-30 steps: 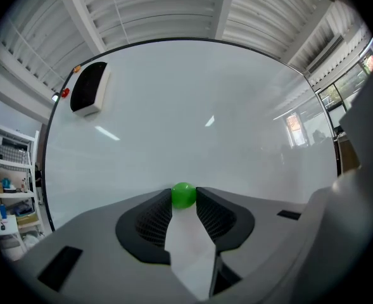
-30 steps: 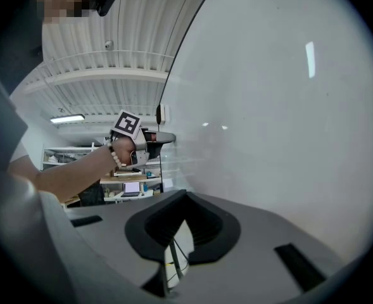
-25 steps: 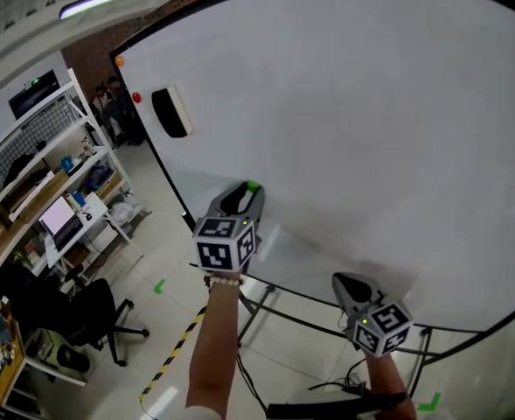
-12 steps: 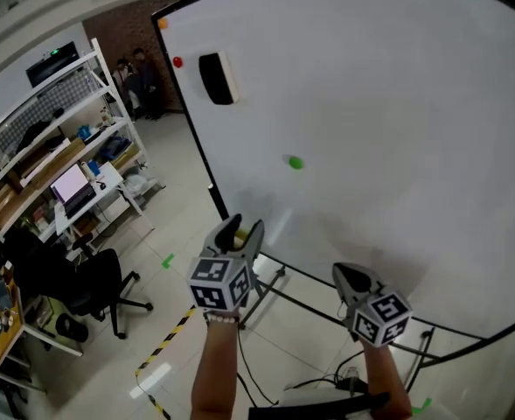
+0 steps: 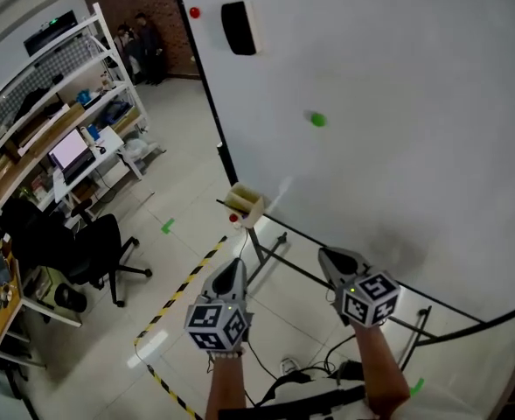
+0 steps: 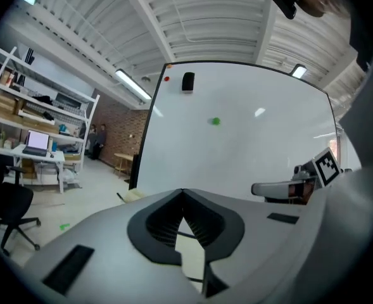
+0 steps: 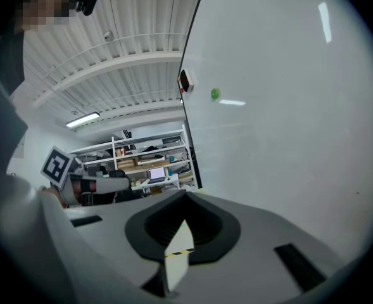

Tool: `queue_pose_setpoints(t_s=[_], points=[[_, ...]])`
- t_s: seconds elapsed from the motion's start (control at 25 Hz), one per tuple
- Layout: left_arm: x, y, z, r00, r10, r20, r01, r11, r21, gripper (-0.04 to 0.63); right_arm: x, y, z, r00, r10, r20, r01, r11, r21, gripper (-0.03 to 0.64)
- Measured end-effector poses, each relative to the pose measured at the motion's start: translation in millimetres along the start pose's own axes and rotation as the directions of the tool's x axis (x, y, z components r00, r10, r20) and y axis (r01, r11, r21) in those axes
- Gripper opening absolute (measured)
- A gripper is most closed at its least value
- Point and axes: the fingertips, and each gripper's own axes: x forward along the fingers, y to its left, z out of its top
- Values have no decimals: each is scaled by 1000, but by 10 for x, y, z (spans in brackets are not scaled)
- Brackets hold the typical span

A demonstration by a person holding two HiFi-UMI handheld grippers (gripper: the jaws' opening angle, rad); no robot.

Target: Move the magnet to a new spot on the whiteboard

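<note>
Though both grippers hang low in front of the board, neither holds anything. The left gripper [image 5: 230, 271] has just been closing its jaws, and they now meet tip to tip with nothing between them. The right gripper [image 5: 330, 258], at its 3 o'clock, also has its jaws pressed together and empty. Beyond them, at 12 o'clock from the left gripper, a small yellowish box [image 5: 244, 201] sits at the lower corner of the whiteboard [image 5: 414, 103]. Farther up, the magnet [image 5: 317, 120] is a small, round, bright green dot stuck on the bare white surface. It is well apart from both grippers, roughly at 12 o'clock from the right one. A black eraser [image 5: 238, 27] clings to the board at the magnet's 10 o'clock, with a red magnet [image 5: 194, 12] at the eraser's 9 o'clock.
</note>
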Motion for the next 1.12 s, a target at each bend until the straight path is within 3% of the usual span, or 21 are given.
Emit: queue_pose_setpoints(t_s=[0.28, 0.76, 1.12], points=[[-348, -637, -578, 996, 3, -89, -7, 999, -43, 0, -425, 90, -27, 996, 92, 6, -92, 996, 3, 9], [-911, -2515, -1108, 996, 11, -87, -16, 999, -52, 0, -2274, -56, -617, 979, 199, -40, -197, 979, 51, 8], [-1564, -3106, -1242, 993, 75, -87, -82, 993, -86, 0, -3046, 94, -814, 972, 222, -83, -213, 972, 103, 8]])
